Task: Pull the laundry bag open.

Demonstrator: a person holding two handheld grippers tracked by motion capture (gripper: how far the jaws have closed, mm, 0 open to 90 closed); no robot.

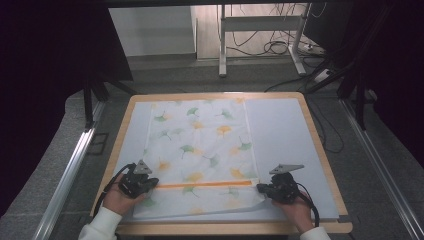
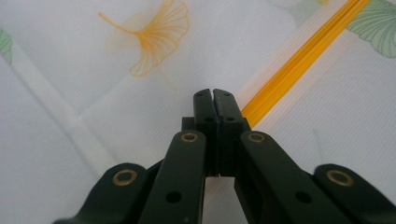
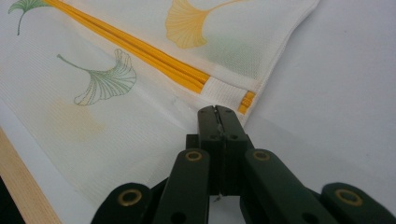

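Observation:
A white mesh bag (image 1: 200, 145) printed with green and yellow ginkgo leaves lies flat on the table. An orange zipper (image 1: 205, 184) runs across its near part. My left gripper (image 1: 156, 184) is at the zipper's left end, jaws shut, tips over the fabric beside the orange zipper (image 2: 299, 60). My right gripper (image 1: 260, 188) is at the bag's right edge. In the right gripper view its tips (image 3: 215, 109) are shut and sit just short of the zipper (image 3: 140, 49) where it ends in a white fabric tab (image 3: 224, 92). I see nothing held between either pair of jaws.
A pale mat (image 1: 280, 135) covers the wooden table (image 1: 320, 145), with bare mat to the right of the bag. Metal rails (image 1: 70, 170) run along both sides on the floor. Desk legs and cables (image 1: 270, 47) stand beyond the table.

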